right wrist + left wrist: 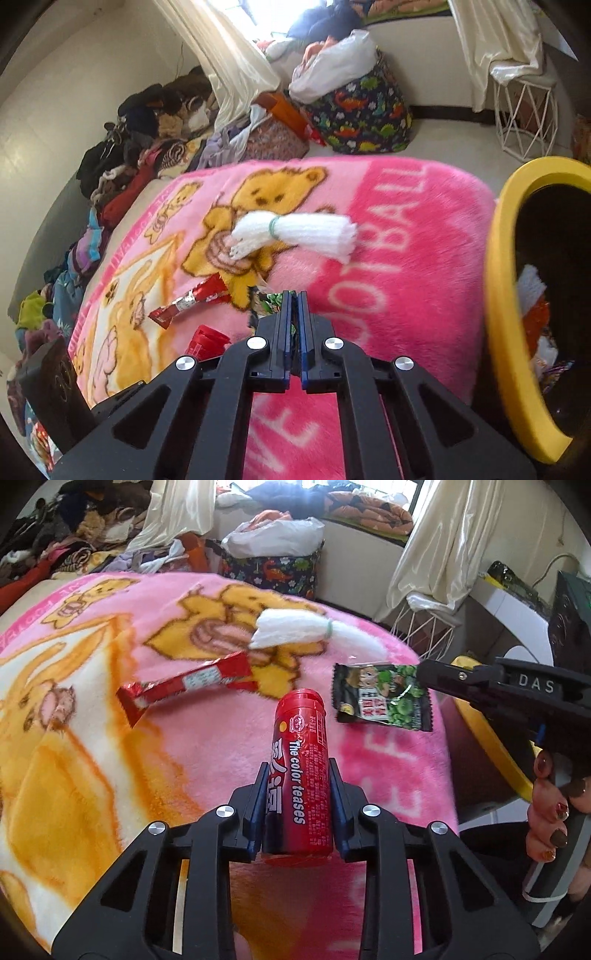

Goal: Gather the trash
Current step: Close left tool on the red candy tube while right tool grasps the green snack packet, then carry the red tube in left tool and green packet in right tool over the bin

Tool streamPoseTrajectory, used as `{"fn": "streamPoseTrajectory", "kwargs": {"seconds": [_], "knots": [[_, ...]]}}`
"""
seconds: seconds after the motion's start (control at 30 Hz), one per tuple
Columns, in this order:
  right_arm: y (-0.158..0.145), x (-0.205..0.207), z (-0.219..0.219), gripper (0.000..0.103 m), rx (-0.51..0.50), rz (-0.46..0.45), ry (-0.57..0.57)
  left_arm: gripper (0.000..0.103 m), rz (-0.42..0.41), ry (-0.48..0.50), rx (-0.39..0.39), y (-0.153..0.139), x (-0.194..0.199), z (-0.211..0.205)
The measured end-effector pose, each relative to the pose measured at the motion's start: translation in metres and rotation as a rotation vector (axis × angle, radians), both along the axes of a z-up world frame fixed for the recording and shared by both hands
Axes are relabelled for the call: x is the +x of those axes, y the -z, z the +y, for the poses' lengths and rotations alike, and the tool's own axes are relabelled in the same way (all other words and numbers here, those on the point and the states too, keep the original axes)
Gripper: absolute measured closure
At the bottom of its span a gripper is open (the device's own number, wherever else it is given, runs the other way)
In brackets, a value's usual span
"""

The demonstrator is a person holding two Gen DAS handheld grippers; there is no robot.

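My left gripper (297, 775) is shut on a red candy tube (300, 753) and holds it over the pink blanket (207, 746). My right gripper (293, 295) is shut on the edge of a green and black snack packet (380, 698); in the right wrist view only a bit of the packet (266, 301) shows by the fingertips. A red wrapper (192, 683) and a white yarn bundle (295, 629) lie on the blanket. They also show in the right wrist view, the wrapper (192, 301) and the bundle (299, 236).
A yellow-rimmed bin (513, 306) with trash inside stands at the blanket's right edge. A dinosaur-print basket (365, 110), a white wire stand (524, 110) and piles of clothes (147, 147) lie beyond the bed.
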State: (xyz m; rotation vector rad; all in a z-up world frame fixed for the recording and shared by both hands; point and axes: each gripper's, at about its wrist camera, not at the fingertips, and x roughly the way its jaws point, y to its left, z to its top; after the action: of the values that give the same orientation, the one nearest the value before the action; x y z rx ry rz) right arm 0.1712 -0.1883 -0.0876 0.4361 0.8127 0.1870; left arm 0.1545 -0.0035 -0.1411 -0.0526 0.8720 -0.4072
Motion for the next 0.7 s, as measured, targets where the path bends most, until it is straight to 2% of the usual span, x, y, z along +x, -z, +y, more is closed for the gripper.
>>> {"fn": "streamPoseTrajectory", "kwargs": {"seconds": [0.3,0.57,0.7], "knots": [[-0.044,-0.037,-0.056,0.1,-0.006,-0.103,0.127,0.08,-0.076,0.061,-0.047,-0.04,-0.003,-0.044],[-0.061,-0.072,-0.113,0.1,-0.008,-0.142,0.246,0.08,-0.118,0.137,-0.076,-0.065,-0.009,-0.095],[-0.065,-0.089,-0.127,0.1,-0.026,-0.16,0.285,0.08,-0.139,0.176,-0.073,-0.074,-0.013,-0.117]]}}
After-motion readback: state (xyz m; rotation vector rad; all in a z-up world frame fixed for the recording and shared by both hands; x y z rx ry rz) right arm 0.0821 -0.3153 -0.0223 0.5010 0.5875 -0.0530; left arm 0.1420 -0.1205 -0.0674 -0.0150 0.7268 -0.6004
